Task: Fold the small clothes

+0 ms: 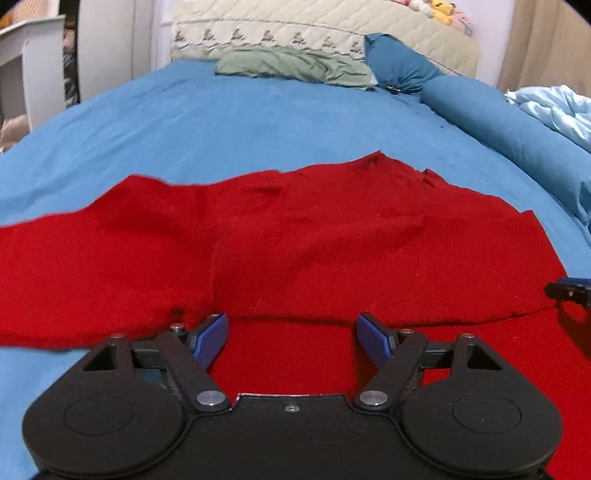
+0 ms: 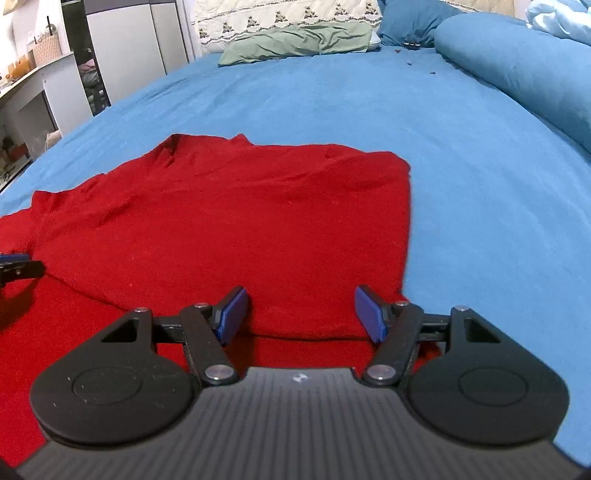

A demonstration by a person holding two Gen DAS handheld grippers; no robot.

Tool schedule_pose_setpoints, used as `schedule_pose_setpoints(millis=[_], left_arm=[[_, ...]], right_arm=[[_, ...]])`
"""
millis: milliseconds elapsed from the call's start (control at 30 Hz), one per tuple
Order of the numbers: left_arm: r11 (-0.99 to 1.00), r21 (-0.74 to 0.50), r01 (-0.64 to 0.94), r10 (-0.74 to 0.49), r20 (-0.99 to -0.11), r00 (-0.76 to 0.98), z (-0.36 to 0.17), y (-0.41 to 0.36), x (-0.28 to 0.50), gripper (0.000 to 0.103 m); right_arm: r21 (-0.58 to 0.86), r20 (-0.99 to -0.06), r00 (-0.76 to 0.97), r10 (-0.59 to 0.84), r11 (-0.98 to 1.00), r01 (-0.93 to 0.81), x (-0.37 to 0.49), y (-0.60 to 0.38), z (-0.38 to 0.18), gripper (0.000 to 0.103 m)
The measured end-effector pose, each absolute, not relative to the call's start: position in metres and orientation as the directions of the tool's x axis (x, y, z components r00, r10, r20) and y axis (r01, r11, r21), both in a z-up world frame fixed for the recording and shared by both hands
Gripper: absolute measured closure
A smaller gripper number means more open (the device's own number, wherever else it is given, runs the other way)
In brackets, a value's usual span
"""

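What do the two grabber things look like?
The left gripper has a smooth black body with two round bulges, black linkage bars, silver pins and flat blue fingers. The right gripper looks alike, but its middle body is ribbed grey. No cables or sleeves show.

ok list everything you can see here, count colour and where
garment: 1, red, spread on the bed under both grippers, a fold edge near the fingertips
sheet: 1, blue, covering the bed
cloth: 1, green, crumpled at the far end
pillows: 2, blue, far right
headboard cover: 1, cream, quilted, at the back
duvet: 1, pale blue, right edge
plush toys: a few, yellow and pink, on the headboard
left gripper: 1, black with blue pads, open
right gripper: 1, black with blue pads, open
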State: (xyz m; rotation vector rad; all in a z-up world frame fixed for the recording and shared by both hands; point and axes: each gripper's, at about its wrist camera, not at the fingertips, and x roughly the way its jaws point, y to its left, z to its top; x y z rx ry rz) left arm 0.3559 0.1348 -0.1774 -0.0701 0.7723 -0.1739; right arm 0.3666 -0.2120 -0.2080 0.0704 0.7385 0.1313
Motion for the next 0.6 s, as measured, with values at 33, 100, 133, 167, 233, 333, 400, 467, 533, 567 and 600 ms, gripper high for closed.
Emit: schedule_pose_setpoints(millis=[33,100,133,167,233,333,400,467,533,567,600], left_arm=[[0.985,-0.127,0.116,-0.171,-0.686,0.707,-0.174,0.135,0.353,0.022],[0.986,-0.128,0.108,-0.166,-0.662,0.731,-0.166,0.128,0.347,0.022],[0.984,-0.131,0.124,-0.180,-0.644,0.743,-0.162,0.125,0.346,0.020],[0.982,-0.130,0.137,-0.189,-0.628,0.755,-0.158,0.121,0.346,0.018],[0.980,-0.124,0.159,-0.201,-0.608,0.768,-0.156,0.114,0.349,0.009],[0.981,-0.136,0.140,-0.195,-0.648,0.736,-0.172,0.109,0.365,0.009],[0.982,-0.134,0.130,-0.187,-0.662,0.726,-0.183,0.110,0.368,0.009],[0.985,-0.092,0.149,-0.172,-0.662,0.729,-0.184,0.105,0.365,0.008],[0.985,-0.090,0.144,-0.167,-0.666,0.727,-0.185,0.104,0.367,0.008],[0.985,-0.102,0.140,-0.172,-0.665,0.727,-0.185,0.105,0.368,0.008],[0.984,-0.106,0.140,-0.175,-0.664,0.727,-0.187,0.106,0.368,0.007]], right_arm=[[0.109,-0.670,0.729,0.141,0.990,-0.092,0.366,-0.212,-0.206,0.023],[0.135,-0.660,0.736,0.150,0.988,-0.080,0.365,-0.212,-0.197,0.022],[0.163,-0.639,0.751,0.168,0.983,-0.082,0.365,-0.214,-0.192,0.021],[0.187,-0.613,0.769,0.181,0.979,-0.081,0.369,-0.215,-0.186,0.019],[0.203,-0.584,0.793,0.176,0.977,-0.067,0.383,-0.217,-0.178,0.018],[0.266,-0.570,0.798,0.198,0.963,-0.048,0.418,-0.219,-0.179,0.018],[0.278,-0.585,0.790,0.186,0.960,-0.021,0.443,-0.222,-0.187,0.018],[0.248,-0.617,0.774,0.140,0.969,0.023,0.464,-0.226,-0.197,0.018],[0.213,-0.632,0.771,0.081,0.974,0.072,0.478,-0.237,-0.204,0.019],[0.215,-0.624,0.778,0.070,0.973,0.085,0.482,-0.243,-0.206,0.020],[0.225,-0.620,0.782,0.067,0.970,0.095,0.484,-0.247,-0.206,0.021]])
